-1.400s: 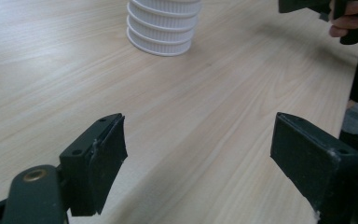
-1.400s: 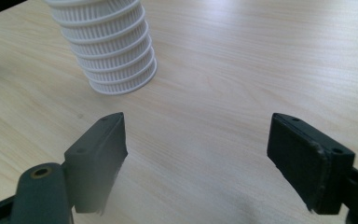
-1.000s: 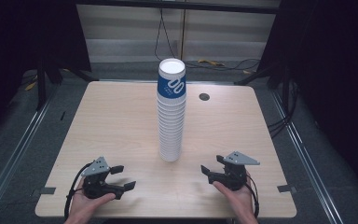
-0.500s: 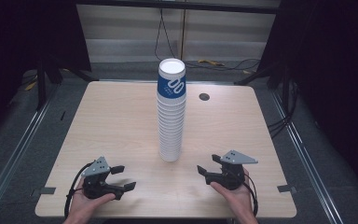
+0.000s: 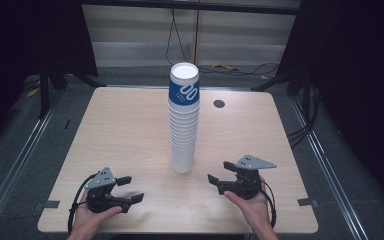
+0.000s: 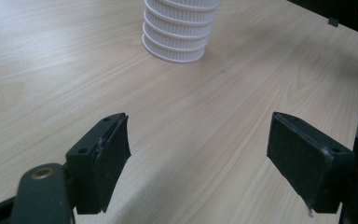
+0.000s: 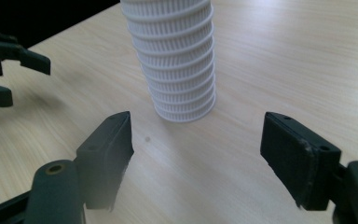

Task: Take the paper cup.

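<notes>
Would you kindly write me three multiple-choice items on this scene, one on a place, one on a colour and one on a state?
1. Where does the stack of cups stand on the table?
A. near the middle
B. at the left edge
C. at the near right corner

2. What colour is the band on the top cup?
A. red
B. blue
C. green

3. What is between the jaws of the left gripper?
A. a cup
B. a cable
C. nothing

Answers: 1 A, the high view shows it between the two grippers, toward the middle. 2 B, a blue band with white marks. 3 C, the left gripper view shows bare wood between open jaws.
</notes>
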### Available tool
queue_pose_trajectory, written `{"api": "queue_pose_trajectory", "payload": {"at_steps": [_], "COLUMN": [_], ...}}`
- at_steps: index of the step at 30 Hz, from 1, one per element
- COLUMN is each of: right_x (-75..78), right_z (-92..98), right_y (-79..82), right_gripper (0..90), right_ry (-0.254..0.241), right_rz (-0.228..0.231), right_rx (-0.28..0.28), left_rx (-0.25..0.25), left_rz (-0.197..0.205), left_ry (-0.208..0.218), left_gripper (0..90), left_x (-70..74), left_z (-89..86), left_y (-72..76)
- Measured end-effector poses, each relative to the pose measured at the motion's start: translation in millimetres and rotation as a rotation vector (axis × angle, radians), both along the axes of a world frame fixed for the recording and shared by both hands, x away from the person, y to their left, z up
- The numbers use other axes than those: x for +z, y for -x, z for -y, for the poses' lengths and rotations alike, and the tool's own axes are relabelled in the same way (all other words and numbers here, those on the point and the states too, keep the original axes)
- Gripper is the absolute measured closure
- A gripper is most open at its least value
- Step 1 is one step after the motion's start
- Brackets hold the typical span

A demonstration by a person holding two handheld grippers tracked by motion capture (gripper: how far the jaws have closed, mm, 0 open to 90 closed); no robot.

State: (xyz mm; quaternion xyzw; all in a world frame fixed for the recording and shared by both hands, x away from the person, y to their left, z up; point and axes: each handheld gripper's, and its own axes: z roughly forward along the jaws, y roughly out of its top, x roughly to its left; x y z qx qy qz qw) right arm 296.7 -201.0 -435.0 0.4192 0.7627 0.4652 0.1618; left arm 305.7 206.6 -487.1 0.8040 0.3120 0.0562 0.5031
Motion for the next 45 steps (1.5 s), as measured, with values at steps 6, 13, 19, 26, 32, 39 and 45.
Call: {"api": "queue_pose_trajectory", "payload": {"at_steps": [6,13,19,26,32,39,45], "right_x": [13.3,29.0,40.8,59.2,73.9,89.9,108.5], "right_z": [-1.1,-4.2,-7.7,-13.9,-15.2,-15.9,-15.8], "right_y": [-4.3,-8.4,-11.9,-17.8,-27.5,-33.5,-40.6], "right_gripper": [24.8,24.4,20.5,18.3,14.2,13.9,14.0], "right_ry": [-0.038,-0.054,-0.050,-0.043,-0.048,-0.058,-0.064], "right_rz": [0.009,0.032,0.038,0.062,0.054,0.080,0.094], "right_rx": [0.041,0.086,0.128,0.162,0.185,0.223,0.241], "left_rx": [-0.025,-0.034,-0.036,-0.034,-0.028,-0.032,-0.032], "left_rz": [-0.010,-0.006,-0.006,-0.016,-0.018,-0.024,-0.018], "left_ry": [-0.014,-0.014,-0.001,-0.011,-0.014,-0.017,-0.017], "left_gripper": [21.8,24.7,27.5,23.3,22.4,22.5,22.4], "left_x": [-1.9,-1.7,-1.4,-2.3,-2.7,-3.4,-2.9], "left_z": [1.8,0.7,1.2,0.7,-0.5,-0.3,-0.6], "left_y": [1.6,2.2,2.3,2.0,1.6,1.3,1.8]}}
